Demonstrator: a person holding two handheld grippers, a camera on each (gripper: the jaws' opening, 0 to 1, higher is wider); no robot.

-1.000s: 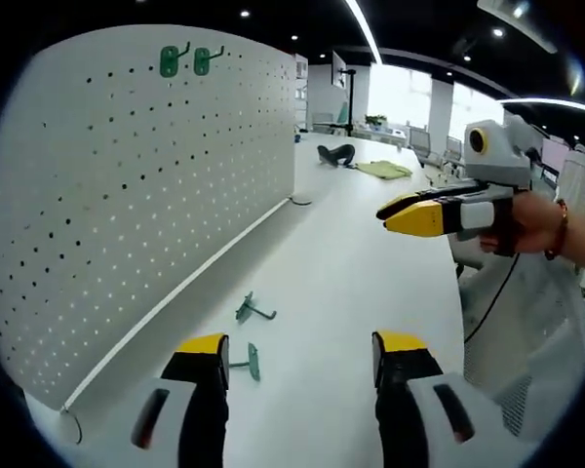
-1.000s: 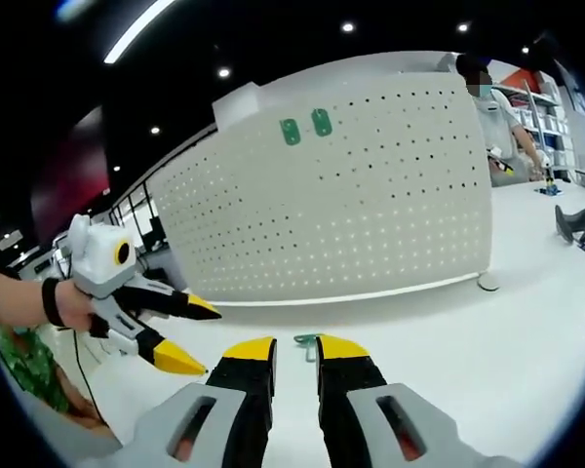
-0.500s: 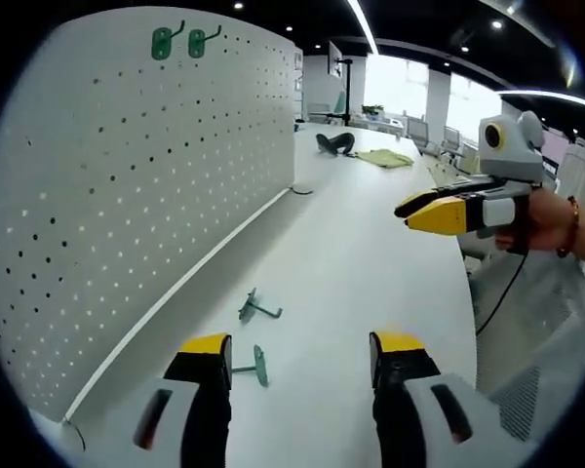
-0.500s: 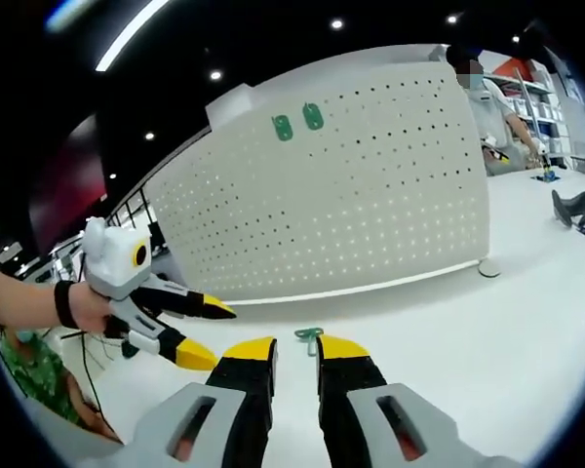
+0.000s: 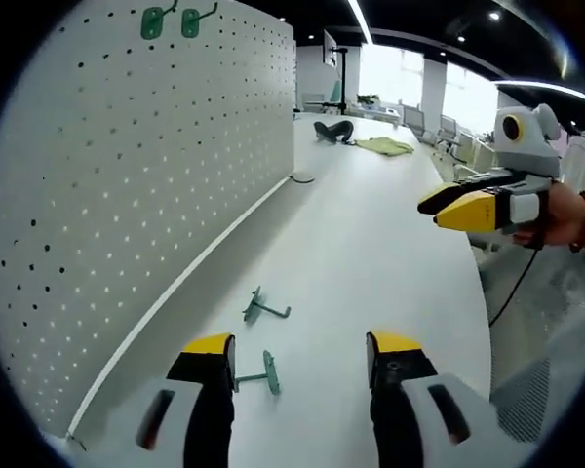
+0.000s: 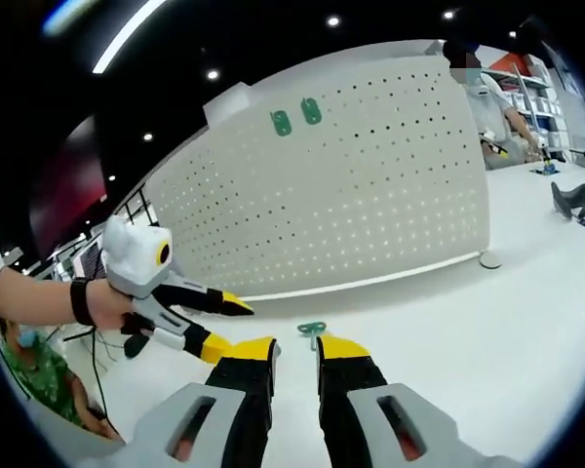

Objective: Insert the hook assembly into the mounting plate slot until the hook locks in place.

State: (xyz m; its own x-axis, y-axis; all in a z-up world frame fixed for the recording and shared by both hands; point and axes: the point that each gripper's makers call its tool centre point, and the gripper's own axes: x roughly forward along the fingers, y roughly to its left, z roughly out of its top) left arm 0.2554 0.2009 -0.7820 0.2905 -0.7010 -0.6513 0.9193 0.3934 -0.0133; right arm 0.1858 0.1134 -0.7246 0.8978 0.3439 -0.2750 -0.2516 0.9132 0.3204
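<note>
The white pegboard mounting plate [image 5: 127, 185] stands along the table's left side, with two green hooks [image 5: 171, 21] fixed near its top. Two loose green hooks lie on the white table: one [image 5: 263, 309] farther out, one [image 5: 265, 372] just ahead of my left jaw. My left gripper [image 5: 300, 349] hovers open over them, holding nothing. My right gripper [image 5: 453, 207] hangs in the air at the right, jaws close together and empty. In the right gripper view, my right gripper [image 6: 296, 348] points at the pegboard [image 6: 370, 195] and a loose hook [image 6: 312, 330]; the left gripper [image 6: 224, 327] is just beside it.
A round disc [image 5: 300, 178] sits at the pegboard's foot. A dark object [image 5: 331, 130] and a yellow-green cloth [image 5: 385, 145] lie at the table's far end. The table edge [image 5: 480, 292] runs along the right. A person [image 6: 497, 107] stands behind the pegboard.
The left view has come closer to the pegboard and the loose hooks. In the right view the left gripper has moved right, up to my right jaws. The hooks have not moved.
</note>
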